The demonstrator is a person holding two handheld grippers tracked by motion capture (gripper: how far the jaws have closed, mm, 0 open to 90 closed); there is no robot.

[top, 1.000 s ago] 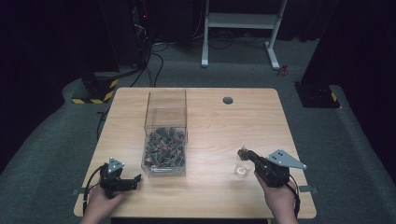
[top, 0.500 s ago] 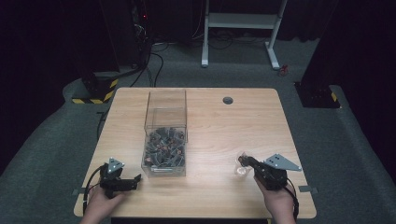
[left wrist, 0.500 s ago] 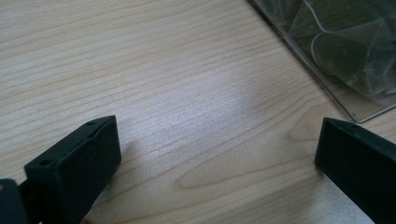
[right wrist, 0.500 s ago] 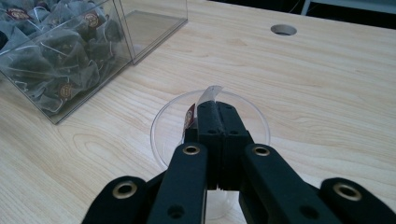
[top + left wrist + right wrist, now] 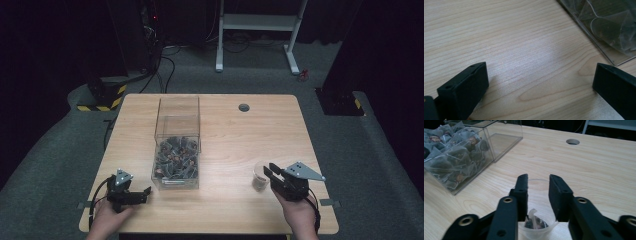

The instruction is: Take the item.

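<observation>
Right tongs [image 5: 267, 170] have slid nearer, parted over the cup [image 5: 537, 225]; left tongs [image 5: 145, 191] stay released.

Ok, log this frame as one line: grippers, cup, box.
left gripper: open, on table beside clear box | right gripper: jaws around plastic cup, grip unclear | cup: holds a tea bag | box: tea bags

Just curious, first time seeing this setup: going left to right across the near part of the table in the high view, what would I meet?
Left gripper → clear box → small cup → right gripper.
</observation>
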